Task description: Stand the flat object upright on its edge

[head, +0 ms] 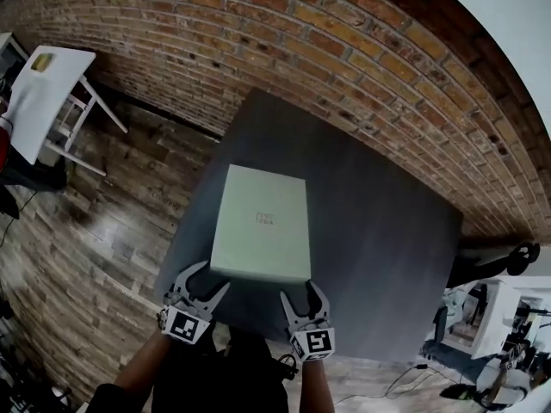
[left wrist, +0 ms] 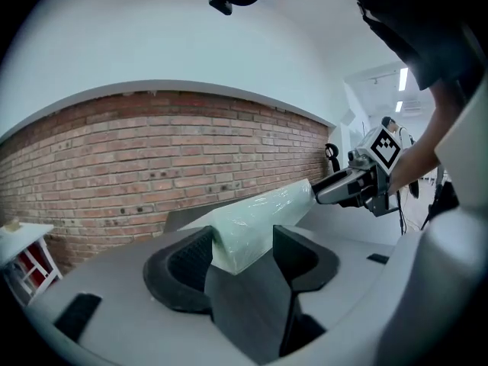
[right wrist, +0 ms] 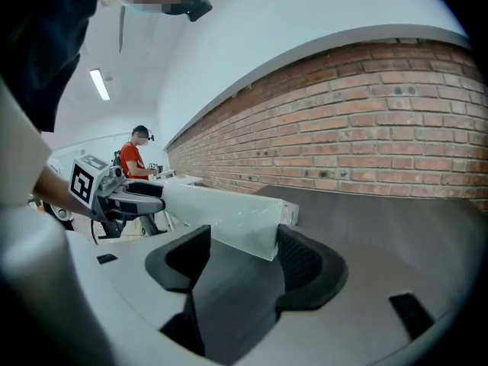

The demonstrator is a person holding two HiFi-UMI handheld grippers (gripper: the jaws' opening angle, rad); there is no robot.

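Wide-open, the left gripper [head: 209,280] straddles the box [head: 263,222] at its near-left corner, and the right gripper [head: 300,292], equally wide, straddles the near-right; neither clamps. The box's long axis runs away from both across the table [head: 387,231].

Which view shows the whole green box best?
Head view: the green box shows its whole top face and outline there. Each gripper view catches only one near corner of it, between that gripper's jaws.
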